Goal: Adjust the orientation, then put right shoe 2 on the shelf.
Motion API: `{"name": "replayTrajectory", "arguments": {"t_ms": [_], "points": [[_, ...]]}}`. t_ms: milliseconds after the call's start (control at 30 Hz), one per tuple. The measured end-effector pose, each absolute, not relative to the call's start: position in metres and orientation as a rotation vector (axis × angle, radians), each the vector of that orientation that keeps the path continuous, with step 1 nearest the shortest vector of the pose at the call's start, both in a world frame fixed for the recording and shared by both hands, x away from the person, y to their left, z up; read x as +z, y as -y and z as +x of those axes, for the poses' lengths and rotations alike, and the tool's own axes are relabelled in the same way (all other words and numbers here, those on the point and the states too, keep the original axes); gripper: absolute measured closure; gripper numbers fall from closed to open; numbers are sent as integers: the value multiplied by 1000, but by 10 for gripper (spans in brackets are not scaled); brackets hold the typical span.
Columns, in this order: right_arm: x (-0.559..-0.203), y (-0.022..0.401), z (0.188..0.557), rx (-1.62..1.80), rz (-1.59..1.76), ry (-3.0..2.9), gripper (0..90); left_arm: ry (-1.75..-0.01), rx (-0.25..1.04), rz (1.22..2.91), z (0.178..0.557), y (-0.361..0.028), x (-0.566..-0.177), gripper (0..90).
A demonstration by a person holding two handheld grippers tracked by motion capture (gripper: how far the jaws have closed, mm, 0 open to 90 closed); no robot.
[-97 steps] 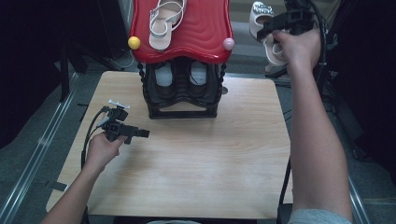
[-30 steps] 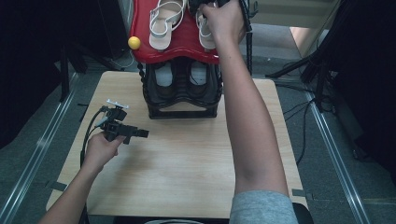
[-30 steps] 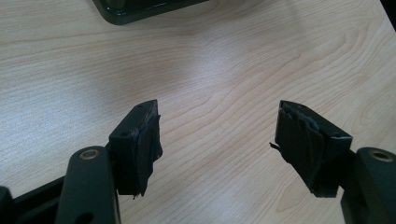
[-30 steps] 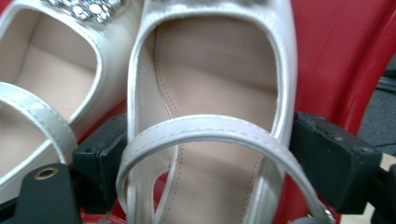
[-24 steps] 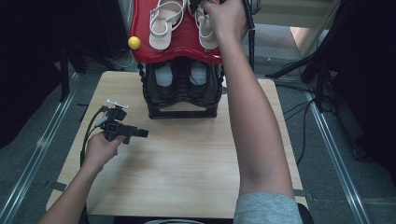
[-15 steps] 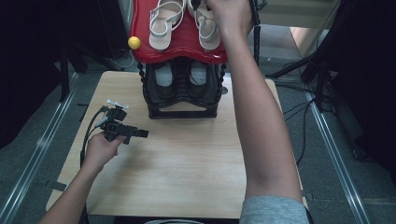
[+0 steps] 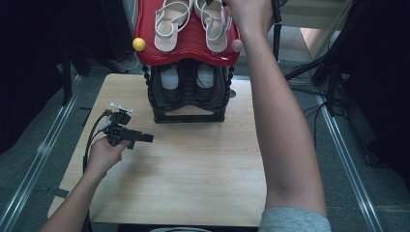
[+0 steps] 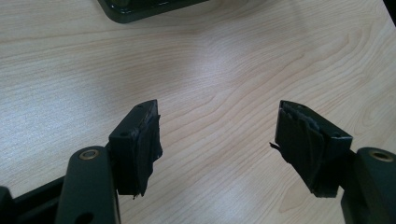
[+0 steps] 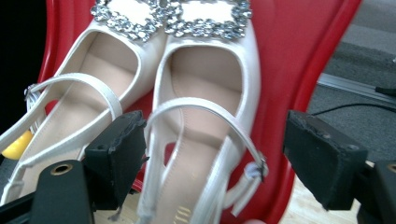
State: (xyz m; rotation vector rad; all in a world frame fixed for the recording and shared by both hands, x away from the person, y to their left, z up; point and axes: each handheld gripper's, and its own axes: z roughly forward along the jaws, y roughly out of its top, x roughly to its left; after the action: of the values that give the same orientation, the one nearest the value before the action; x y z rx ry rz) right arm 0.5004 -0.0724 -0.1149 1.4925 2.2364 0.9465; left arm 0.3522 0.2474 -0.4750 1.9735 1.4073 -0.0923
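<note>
here, nearest the person, the left gripper lay low over the wooden table, held in the left hand, with its jaws standing well apart and nothing between them; past their tips in the left gripper view ran bare wood grain, and beyond that the dark foot of the black shoe rack. farther off, the right gripper was held over the red top shelf of the rack by the right hand, arm stretched out from the near edge of the table. its jaws were apart, had just been closing a little, and pressed on nothing: the heel strap of the right sandal lay in the gap between them, clear of both pads as far as could be seen. the left sandal sat just beside it, beyond the left jaw, toe to toe with its mate, both jewelled buckles at the far end past the jaw tips. beyond the right jaw the shelf's red rim curved away to grey floor. a yellow ball and a pink ball sat at the shelf's near corners.
</note>
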Motion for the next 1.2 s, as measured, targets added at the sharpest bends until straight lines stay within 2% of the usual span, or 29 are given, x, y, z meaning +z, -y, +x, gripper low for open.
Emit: {"name": "replayTrajectory", "arguments": {"t_ms": [533, 967, 1200], "points": [[-119, 123, 491, 940, 1534, -2189, 241, -1422, -110, 1961, 350, -253, -477, 314], [-156, 163, 488, 937, 1605, -2176, 264, -1425, -105, 1958, 351, -251, -478, 314], [-187, 183, 491, 949, 1652, -2189, 273, -1424, -106, 1953, 351, -252, -477, 314]]}}
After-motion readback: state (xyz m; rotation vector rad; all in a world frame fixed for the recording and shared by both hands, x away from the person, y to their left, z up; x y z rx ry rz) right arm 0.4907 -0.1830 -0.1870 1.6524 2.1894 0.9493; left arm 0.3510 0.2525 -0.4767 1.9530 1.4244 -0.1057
